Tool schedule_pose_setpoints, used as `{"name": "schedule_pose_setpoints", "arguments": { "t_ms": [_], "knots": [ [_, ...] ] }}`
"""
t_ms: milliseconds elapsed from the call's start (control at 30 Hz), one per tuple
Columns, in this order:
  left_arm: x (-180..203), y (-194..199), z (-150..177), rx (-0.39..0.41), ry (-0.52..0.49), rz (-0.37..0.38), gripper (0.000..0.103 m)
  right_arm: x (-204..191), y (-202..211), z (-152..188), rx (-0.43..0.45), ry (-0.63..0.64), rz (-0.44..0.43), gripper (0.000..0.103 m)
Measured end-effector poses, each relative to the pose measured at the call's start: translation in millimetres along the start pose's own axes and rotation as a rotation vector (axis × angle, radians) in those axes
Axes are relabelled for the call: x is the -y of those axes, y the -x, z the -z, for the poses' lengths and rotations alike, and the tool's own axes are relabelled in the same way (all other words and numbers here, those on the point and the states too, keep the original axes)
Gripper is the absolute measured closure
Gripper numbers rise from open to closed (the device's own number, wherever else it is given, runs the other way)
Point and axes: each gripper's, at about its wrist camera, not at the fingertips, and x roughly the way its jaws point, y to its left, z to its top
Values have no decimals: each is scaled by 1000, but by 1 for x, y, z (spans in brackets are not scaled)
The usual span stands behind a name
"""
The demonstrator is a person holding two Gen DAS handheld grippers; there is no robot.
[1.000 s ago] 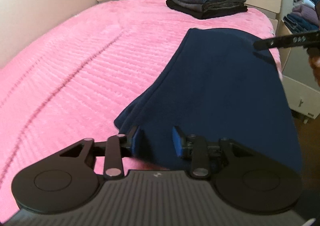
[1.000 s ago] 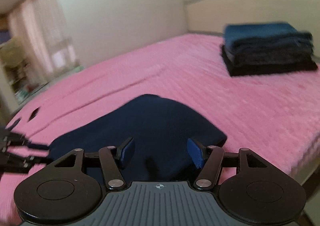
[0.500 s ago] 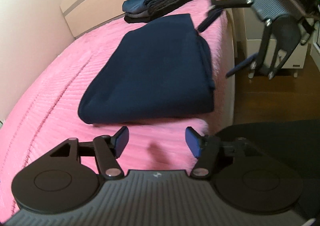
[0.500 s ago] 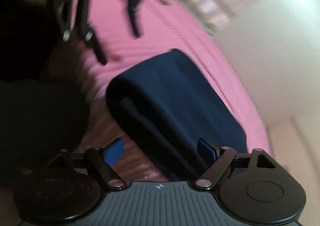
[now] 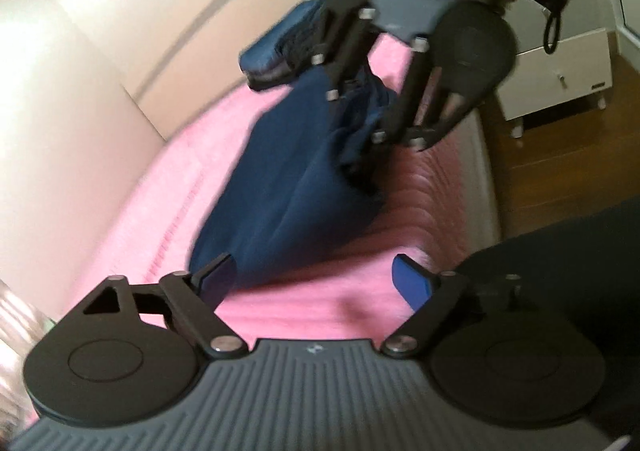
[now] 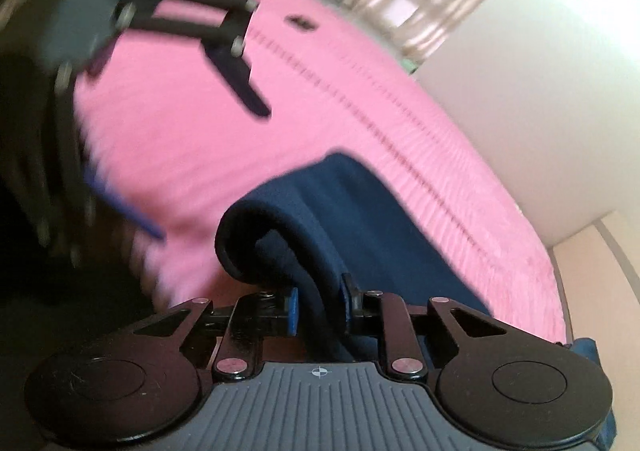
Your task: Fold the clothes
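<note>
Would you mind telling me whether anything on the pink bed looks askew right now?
Yes: the folded navy garment is bunched at one end, where the right gripper pinches a rolled edge. The left gripper hangs open over the pink blanket.

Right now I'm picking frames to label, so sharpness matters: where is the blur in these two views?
Left wrist view: right gripper and folded stack are motion-smeared, its own left gripper fairly crisp. Right wrist view: left gripper streaks, while the navy garment stays sharp.
</note>
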Motion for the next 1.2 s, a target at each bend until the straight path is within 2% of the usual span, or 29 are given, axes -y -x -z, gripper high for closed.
{"name": "schedule_pose_setpoints", "arguments": {
  "t_ms": [133, 233, 367, 400, 433, 500, 533, 567, 600, 633, 800, 900, 967, 1000, 1067, 1167, 1200],
  "knots": [
    [-1, 0, 2, -3, -112, -118, 16, -11, -10, -29, 48, 17, -40, 85],
    [1, -4, 11, -47, -191, -167, 16, -20, -16, -30, 49, 16, -53, 85],
    [13, -14, 20, -68, -334, -164, 18, -31, -22, -28, 46, 11, -68, 85],
    [17, -17, 21, -72, -364, -160, 27, -34, -24, -28, 45, 10, -72, 85],
    [19, -21, 21, -85, -377, -145, 47, -35, -23, -26, 55, 9, -77, 84],
    [19, -30, 19, -112, -364, -106, 64, -35, -17, -16, 55, 5, -58, 84],
    [16, -31, 17, -113, -335, -95, 68, -36, -14, -10, 50, 9, -35, 65],
    [12, -31, 15, -109, -309, -89, 70, -37, -11, -4, 45, 12, -12, 25],
    [7, -30, 12, -104, -277, -82, 71, -37, -9, 3, 41, 17, 11, 11],
    [1, -30, 10, -100, -243, -74, 72, -36, -6, 10, 37, 21, 33, 8],
    [-42, -28, -5, -88, 13, 2, 72, -35, -20, 28, -5, 64, 124, 8],
    [-63, -28, -10, -80, 105, 27, 72, -43, -31, 38, -19, 143, 171, 10],
    [-71, -25, -12, -78, 128, 34, 72, -44, -37, 49, -46, 205, 202, 32],
    [-73, -24, -12, -80, 125, 34, 72, -42, -38, 57, -64, 224, 224, 35],
    [-71, -21, -11, -87, 98, 27, 72, -38, -40, 74, -100, 262, 270, 55],
    [-57, -10, -2, -100, 38, 14, 68, -28, -34, 79, -112, 224, 261, 75],
    [-47, -11, -1, -110, 8, 2, 67, -27, -32, 75, -113, 208, 254, 77]
  ]
}}
